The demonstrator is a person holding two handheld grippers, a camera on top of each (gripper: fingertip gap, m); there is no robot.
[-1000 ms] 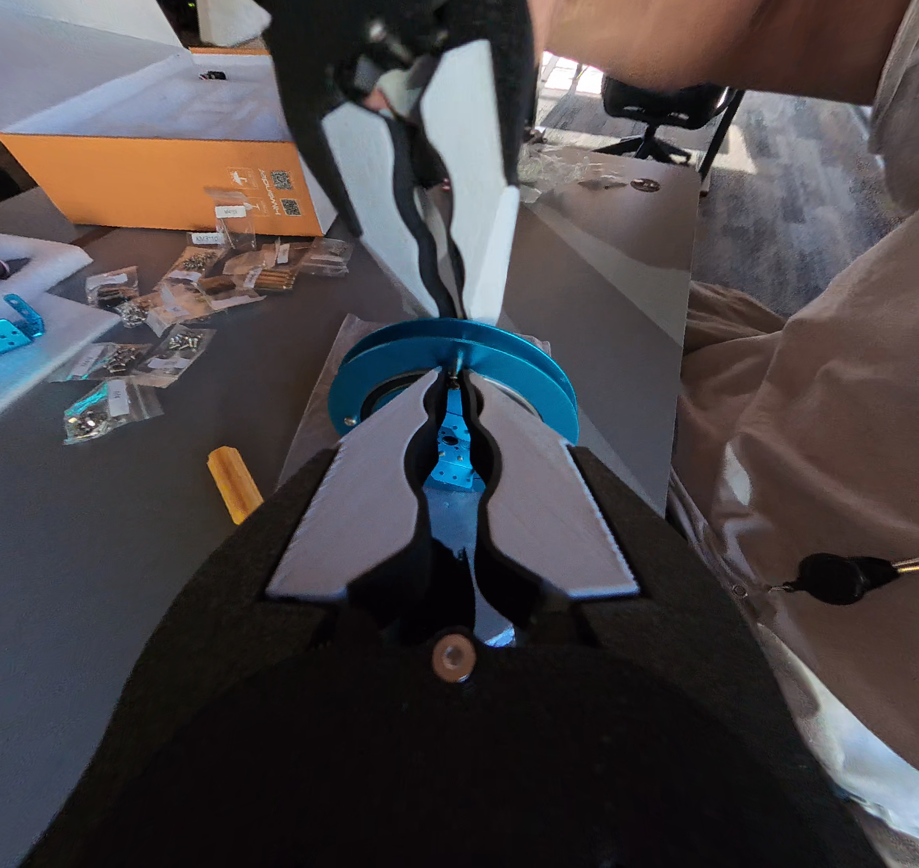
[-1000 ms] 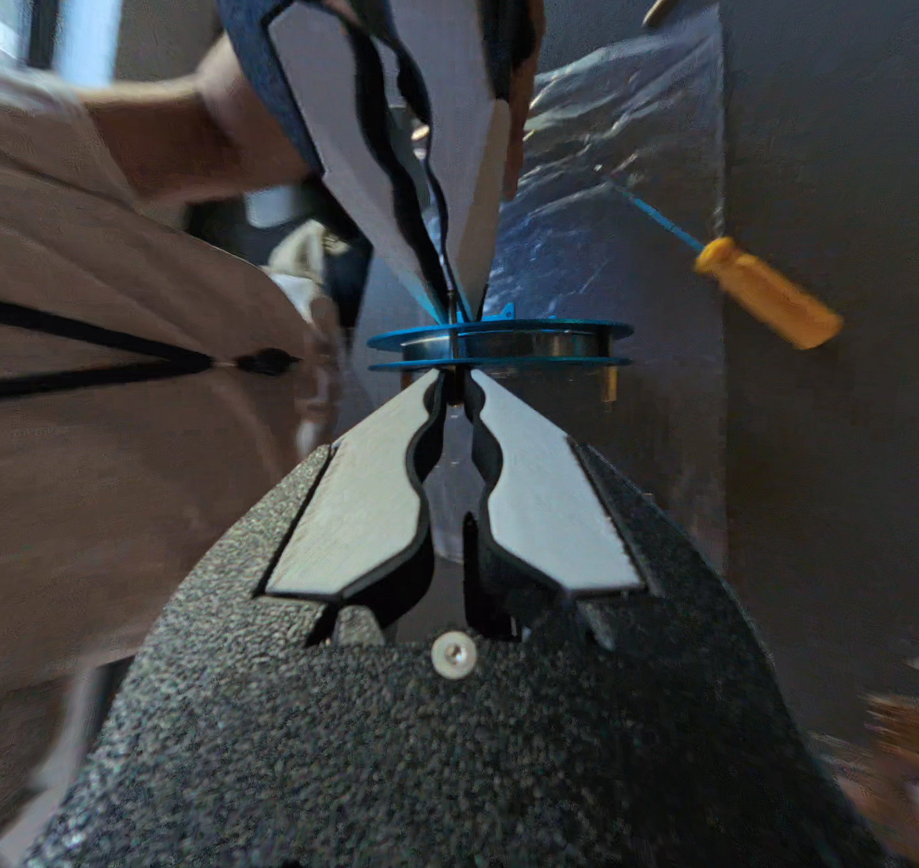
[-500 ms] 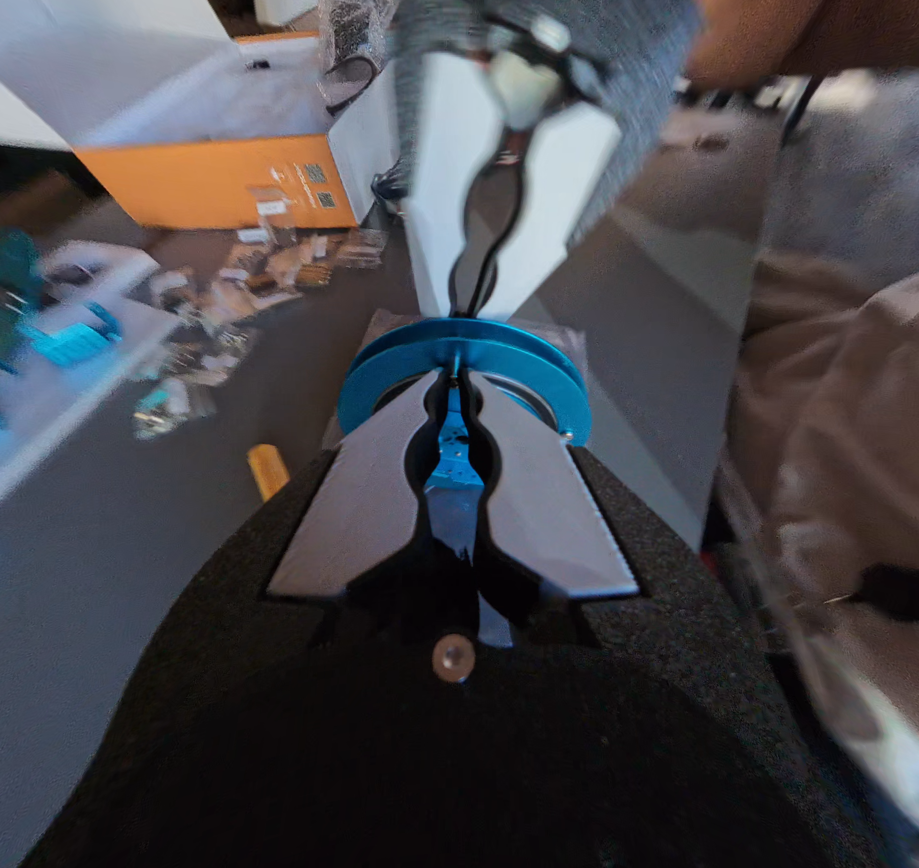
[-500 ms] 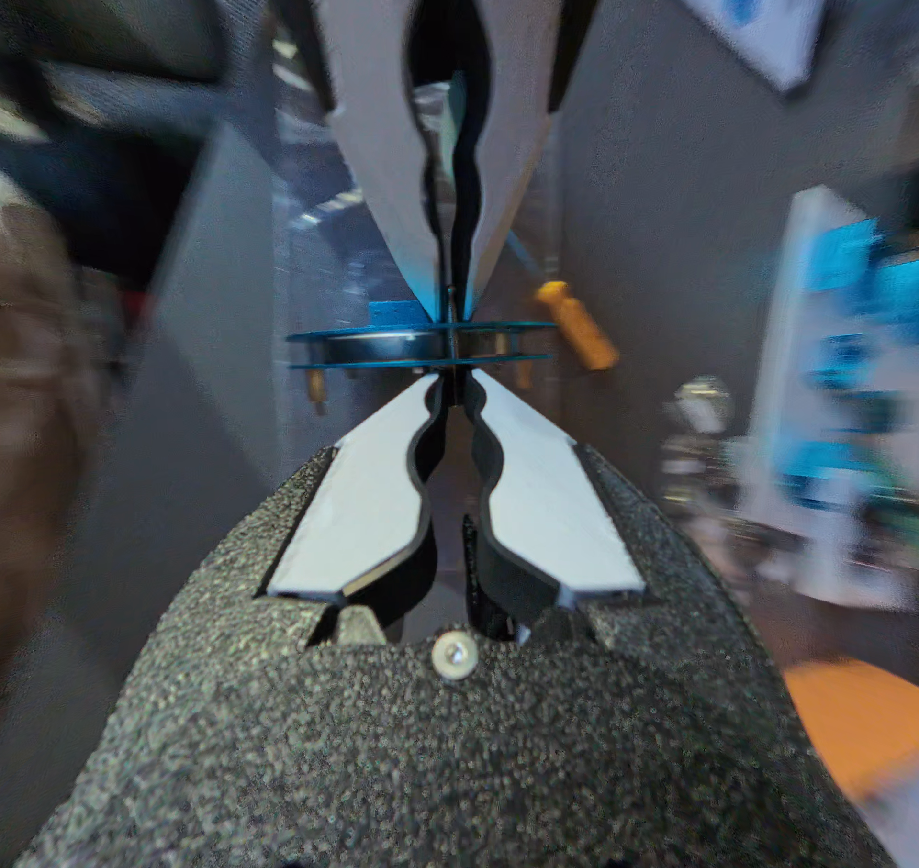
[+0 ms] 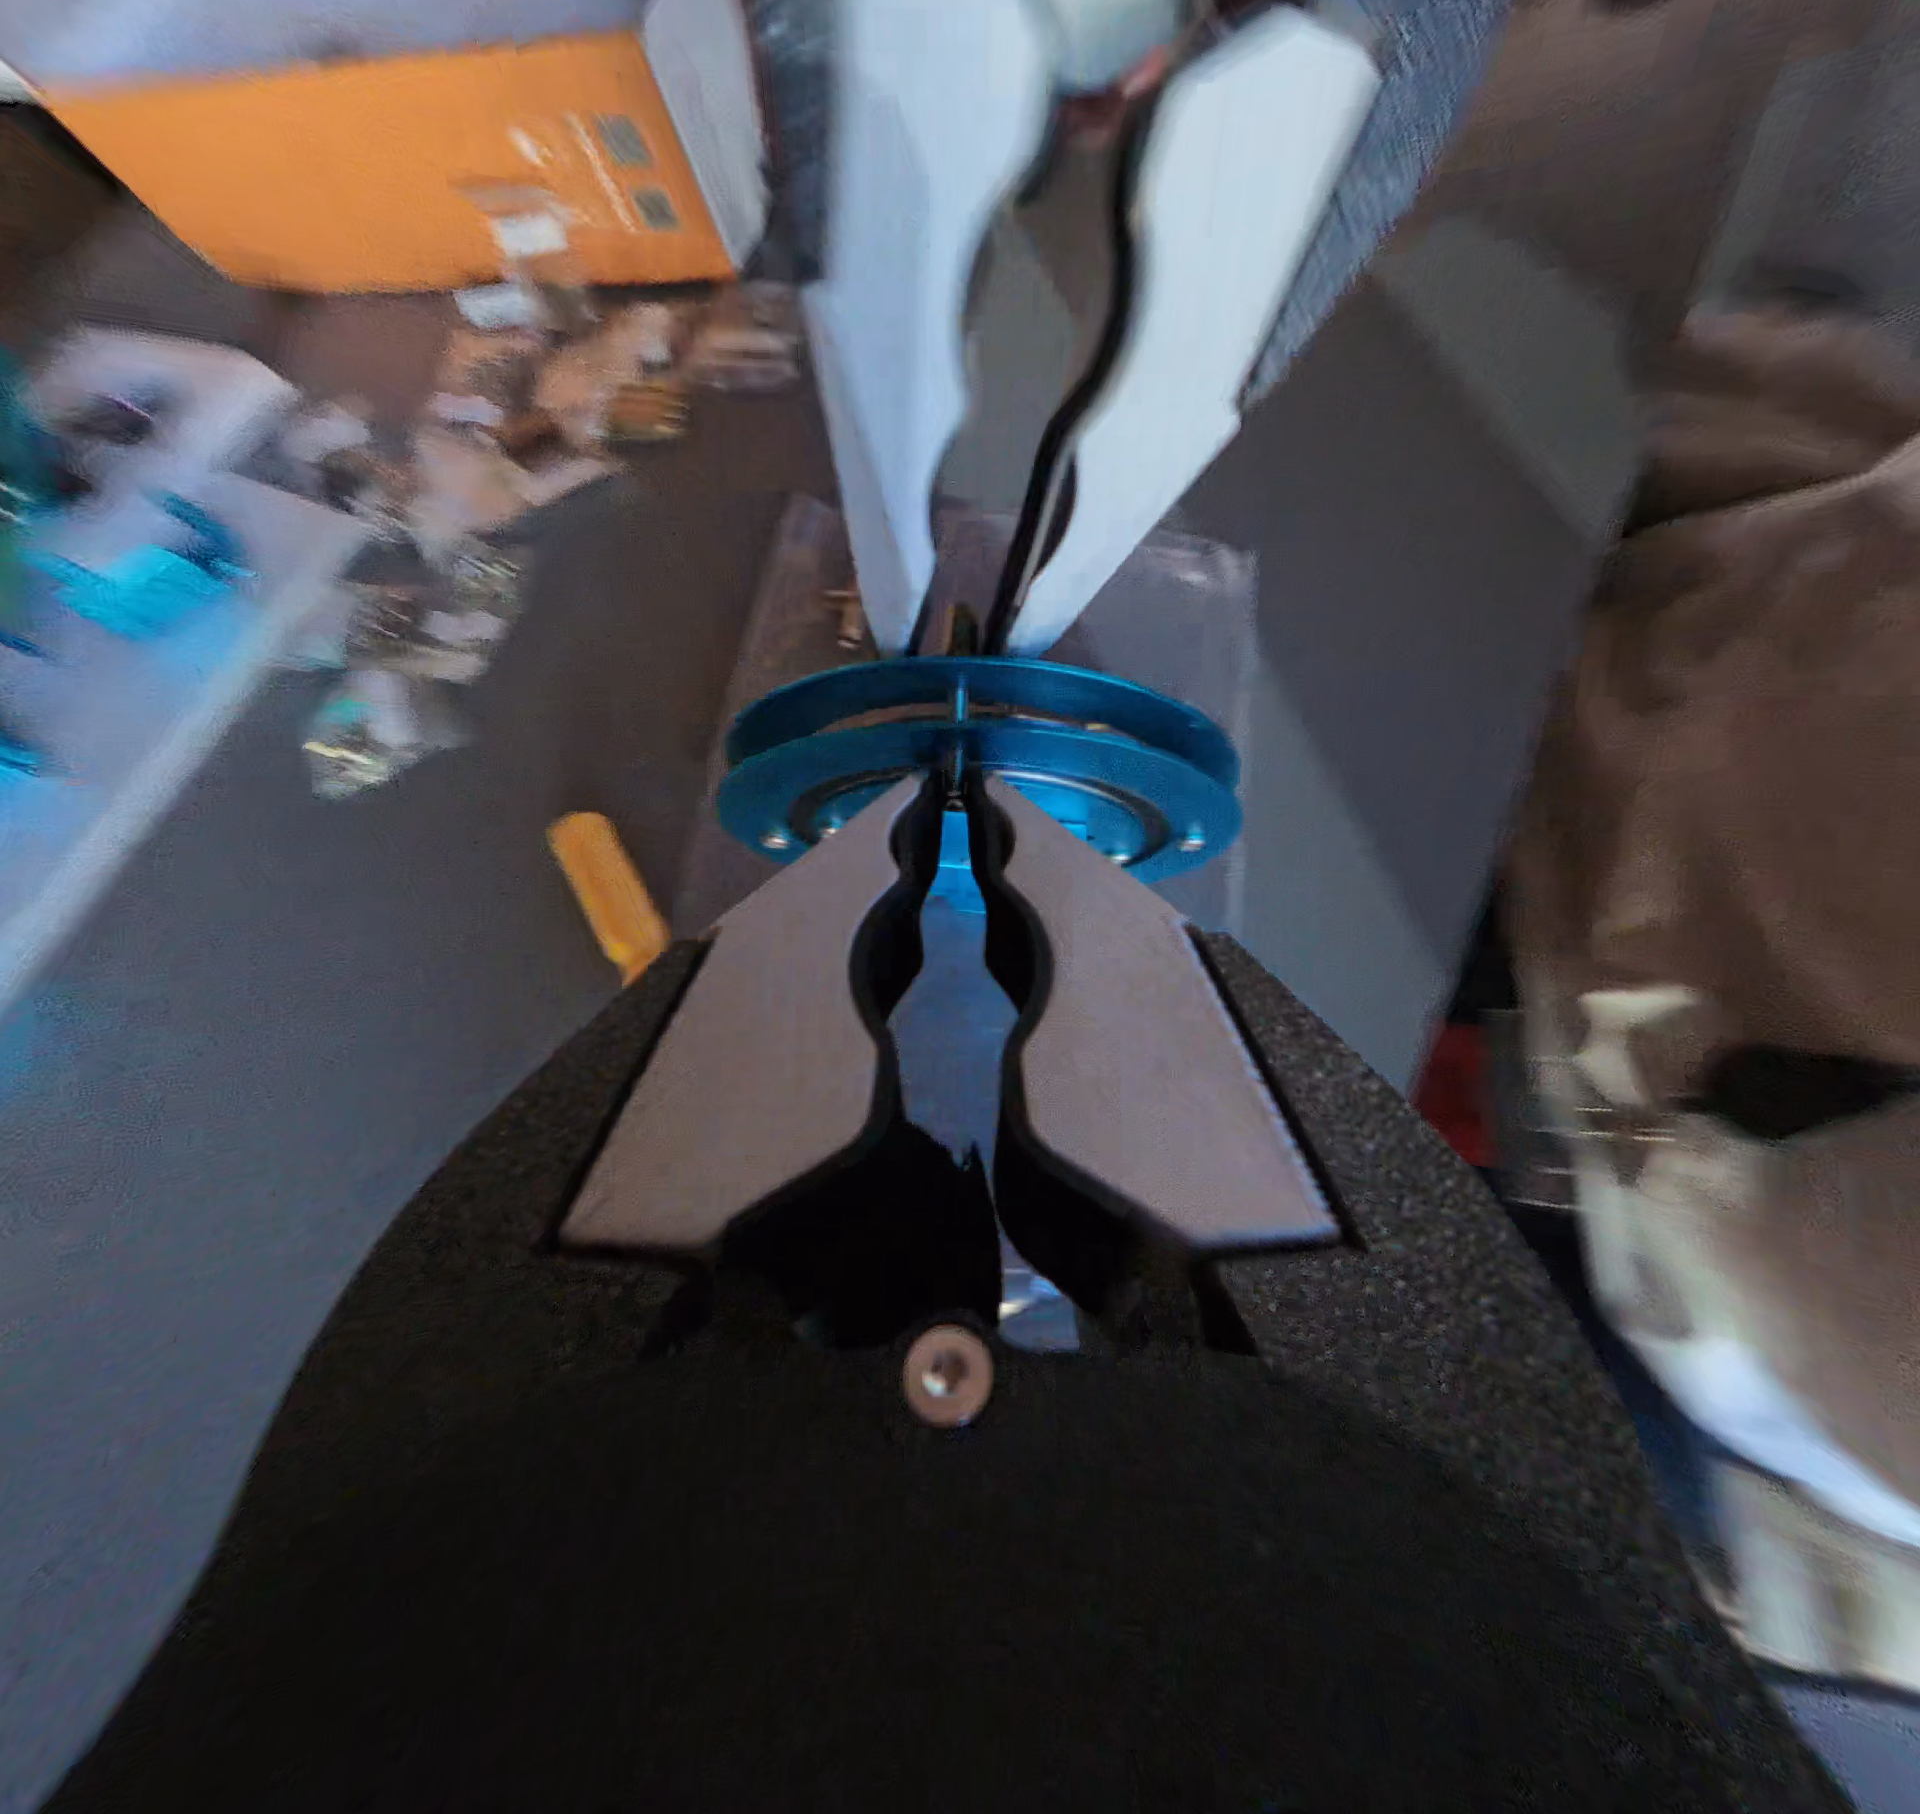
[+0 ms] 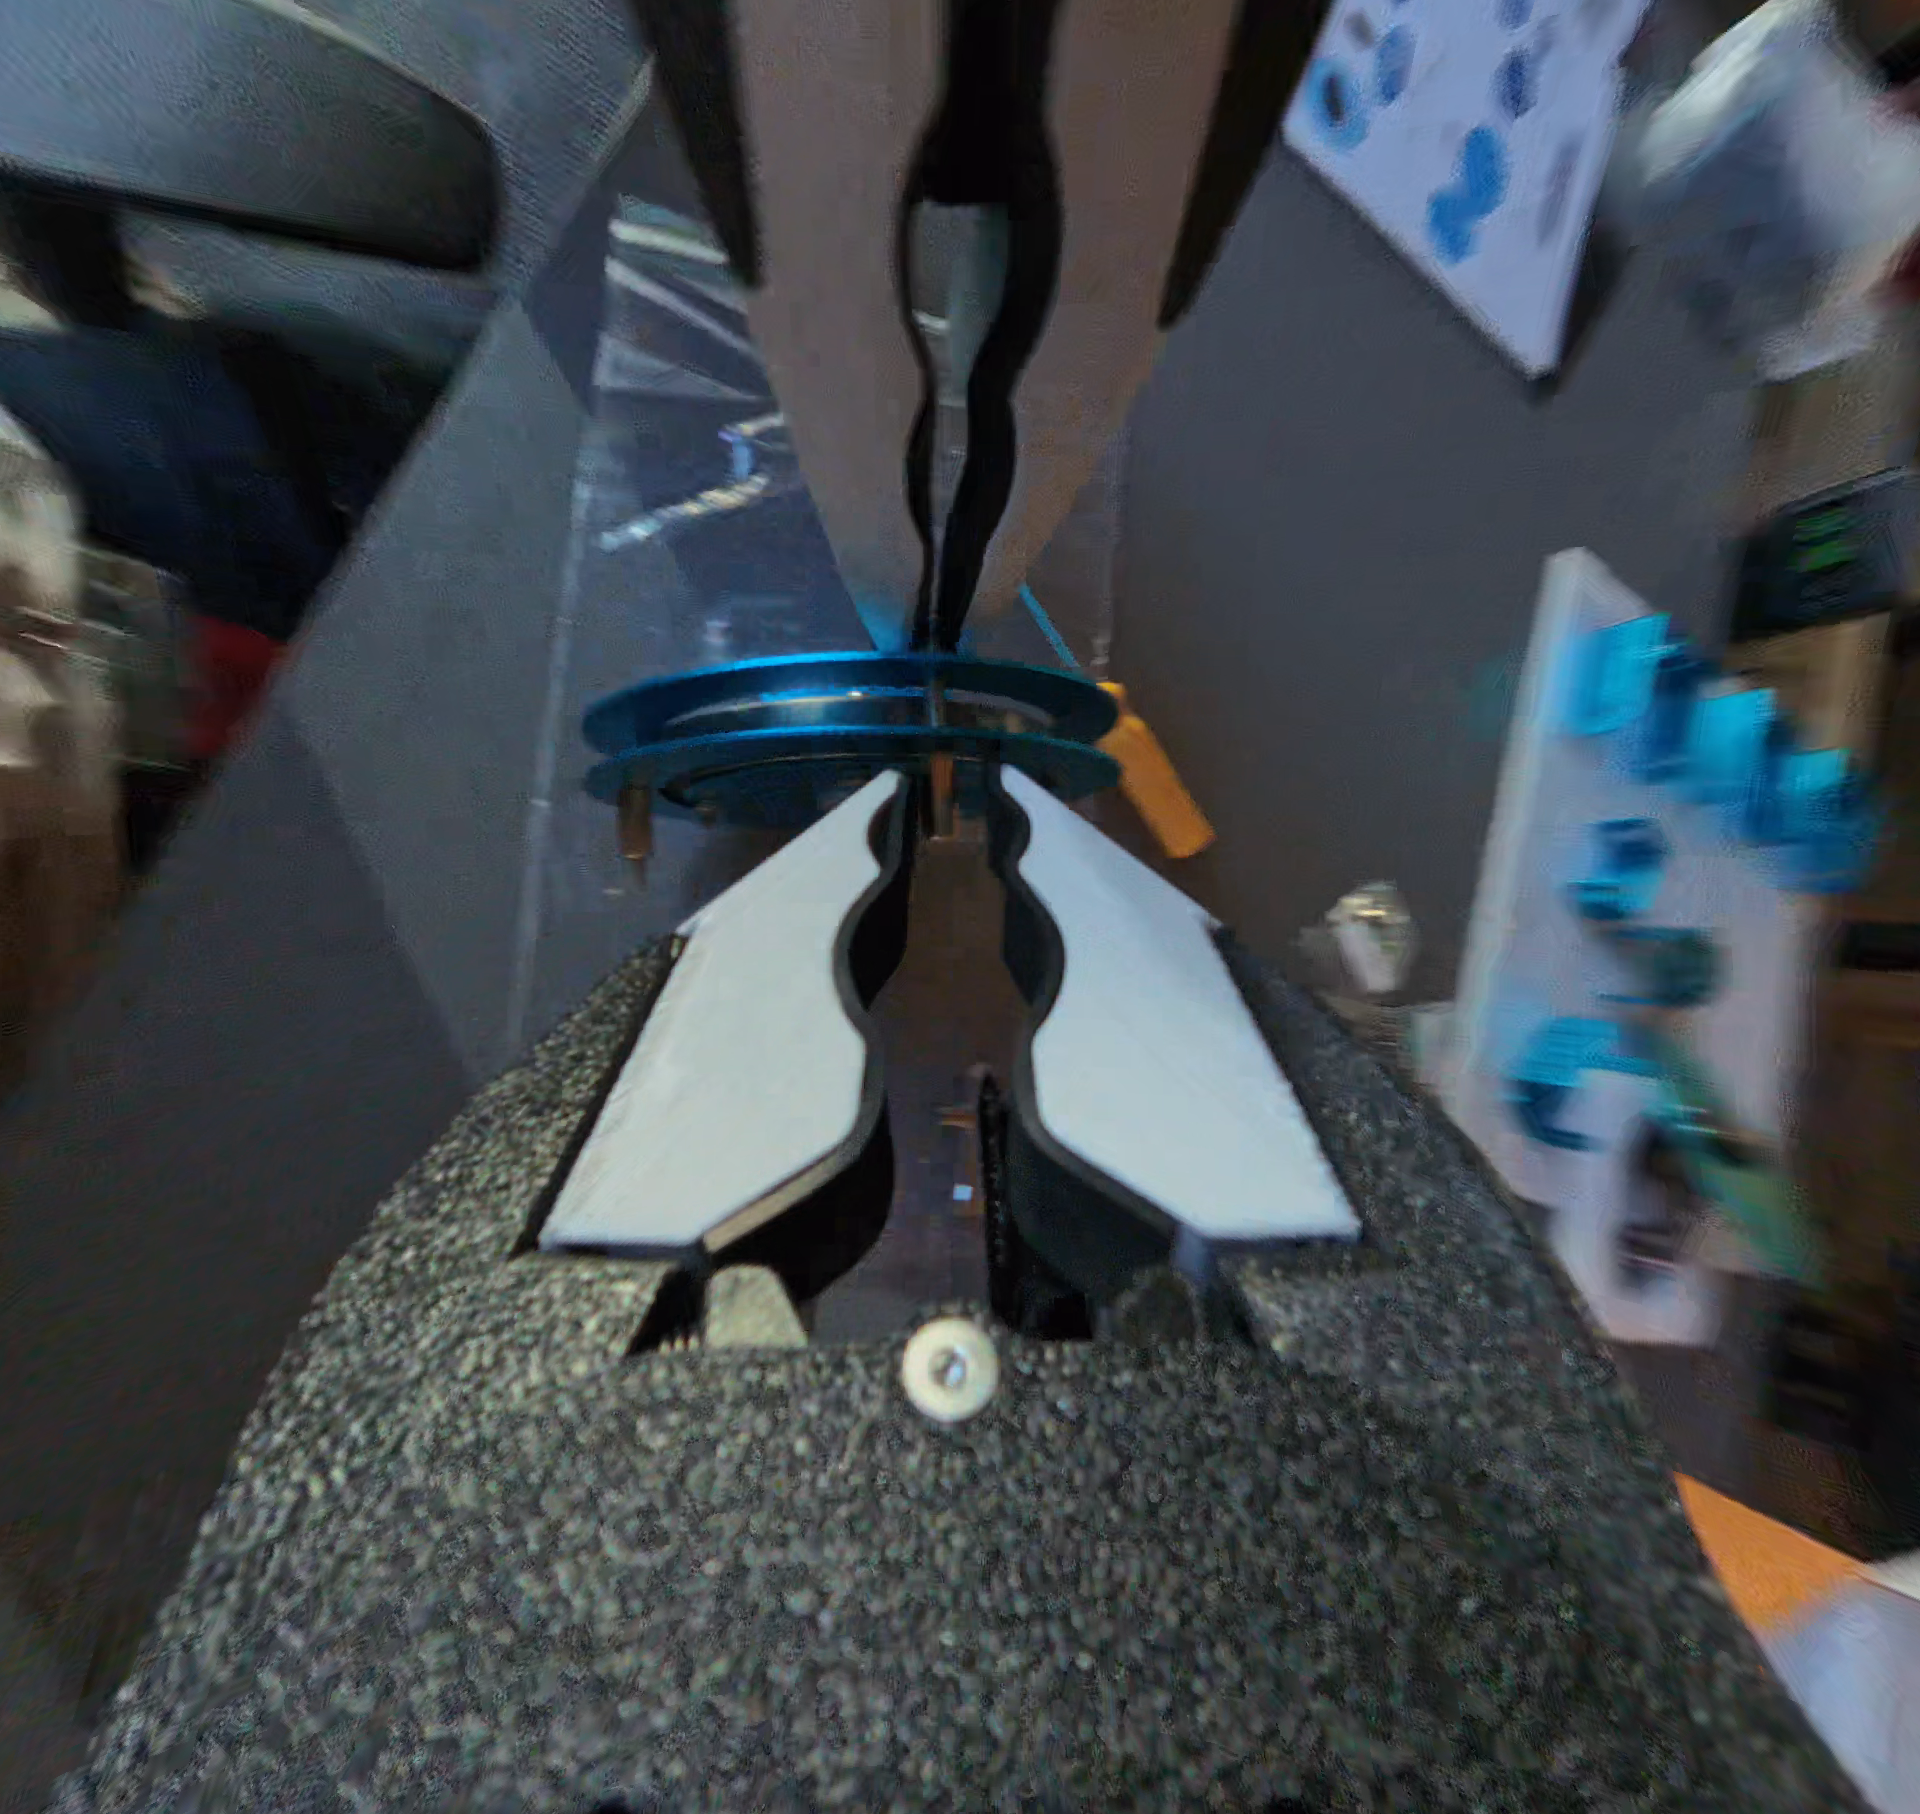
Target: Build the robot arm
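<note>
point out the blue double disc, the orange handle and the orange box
blue double disc (image 5: 1127, 796), left wrist view, lower ring's face
orange handle (image 5: 608, 897), left wrist view, mid-shaft
orange box (image 5: 343, 175), left wrist view, side panel

- Grippers: two. The left gripper (image 5: 954, 796) sits at lower centre of its own view; the right gripper (image 6: 948, 796) likewise in its own.
- Blue double-disc wheel (image 5: 982, 767): one, frame centre, made of two stacked discs.
- Orange-handled screwdriver (image 5: 606, 895): one, left of centre.
- Orange box (image 5: 384, 175): one, upper left.
- Clear plastic sheet (image 6: 665, 476): one, on the counter (image 5: 260, 1089).
- Small parts bags (image 5: 416, 663): several; blur prevents an exact count.
</note>
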